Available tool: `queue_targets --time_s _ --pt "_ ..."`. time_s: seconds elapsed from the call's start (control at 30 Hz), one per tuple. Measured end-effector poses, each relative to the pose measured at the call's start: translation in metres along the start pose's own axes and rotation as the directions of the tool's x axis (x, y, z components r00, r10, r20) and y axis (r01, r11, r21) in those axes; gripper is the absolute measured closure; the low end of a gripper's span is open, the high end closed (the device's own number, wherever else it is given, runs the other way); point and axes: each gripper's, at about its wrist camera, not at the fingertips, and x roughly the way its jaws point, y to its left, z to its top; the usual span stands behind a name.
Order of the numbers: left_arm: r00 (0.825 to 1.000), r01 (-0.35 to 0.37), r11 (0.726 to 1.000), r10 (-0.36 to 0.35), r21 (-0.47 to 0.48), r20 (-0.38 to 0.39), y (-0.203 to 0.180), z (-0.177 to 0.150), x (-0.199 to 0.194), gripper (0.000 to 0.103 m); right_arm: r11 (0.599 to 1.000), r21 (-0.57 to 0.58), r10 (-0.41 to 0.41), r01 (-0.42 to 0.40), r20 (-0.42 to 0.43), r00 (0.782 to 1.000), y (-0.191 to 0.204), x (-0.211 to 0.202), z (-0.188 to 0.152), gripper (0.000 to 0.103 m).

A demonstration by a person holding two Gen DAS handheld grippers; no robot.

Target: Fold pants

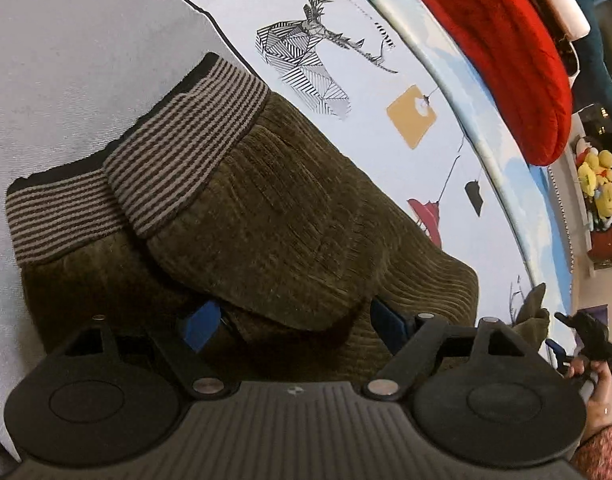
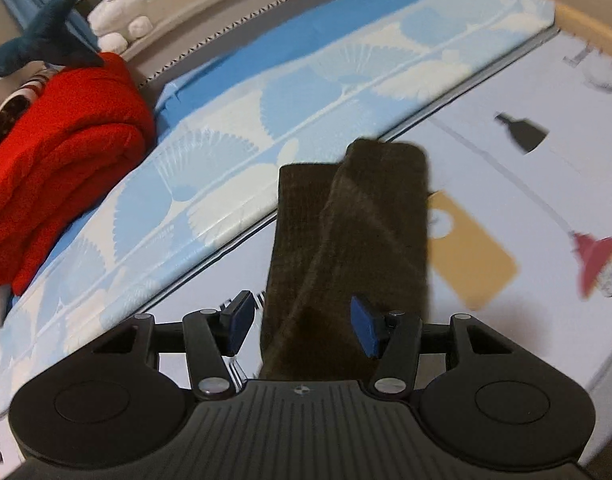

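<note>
Dark olive corduroy pants (image 1: 274,220) with a striped grey-brown waistband (image 1: 178,140) lie on a pale printed bedsheet (image 1: 266,0). My left gripper (image 1: 298,324) is wide open at the near edge of the waist part, with the cloth bunched between its blue pads (image 1: 202,322). In the right wrist view the pant legs (image 2: 345,260) run forward between the open blue pads (image 2: 363,330) of my right gripper (image 2: 302,326), which hovers above the sheet. The right gripper also shows in the left wrist view (image 1: 585,344), beside a raised bit of cloth.
A folded red blanket (image 2: 54,168) lies on a blue and white patterned cover (image 2: 266,100) at the far side of the bed. Plush toys (image 2: 118,28) sit behind it. The sheet has printed deer (image 1: 302,56) and tag shapes (image 2: 469,252).
</note>
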Motion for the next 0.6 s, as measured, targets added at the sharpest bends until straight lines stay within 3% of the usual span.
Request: queue_targets --time_s 0.17,0.23,0.27,0.3,0.33,0.37,0.4,0.6 --pt "0.999 -0.032 0.999 0.031 -0.013 -0.022 0.006 0.000 0.009 0.017 0.980 0.009 -0.198 0.198 0.026 0.980 0.006 0.045 0.005 0.047" --pt "0.999 -0.043 0.999 0.043 -0.007 -0.026 0.004 0.002 0.009 0.020 0.975 0.015 -0.220 0.220 0.036 0.975 0.003 0.055 0.007 0.051" --pt "0.998 -0.058 0.998 0.058 -0.006 -0.024 0.002 0.002 0.008 0.023 0.971 -0.009 -0.239 0.240 0.046 0.970 0.002 0.056 0.007 0.076" --pt "0.996 -0.085 0.996 0.085 -0.004 -0.012 -0.001 0.003 0.006 0.040 0.962 -0.042 -0.266 0.268 0.051 0.963 0.002 0.055 0.008 0.096" --pt "0.994 -0.108 0.994 0.108 -0.001 -0.002 -0.006 0.003 0.001 0.066 0.963 -0.046 -0.264 0.267 0.064 0.962 0.001 0.048 0.010 0.095" --pt "0.993 -0.118 0.993 0.117 0.007 0.013 -0.011 0.004 -0.005 0.076 0.969 -0.036 -0.241 0.244 0.087 0.967 -0.001 0.037 0.012 0.095" --pt "0.992 -0.121 0.993 0.120 0.008 0.037 -0.016 0.006 -0.013 0.092 0.976 -0.033 -0.213 0.217 0.109 0.971 -0.004 0.023 0.015 0.096" --pt "0.989 -0.007 1.000 0.004 0.023 0.150 -0.030 0.024 -0.082 0.094 0.996 0.088 -0.027 0.009 0.205 0.978 -0.066 -0.118 0.034 0.097"
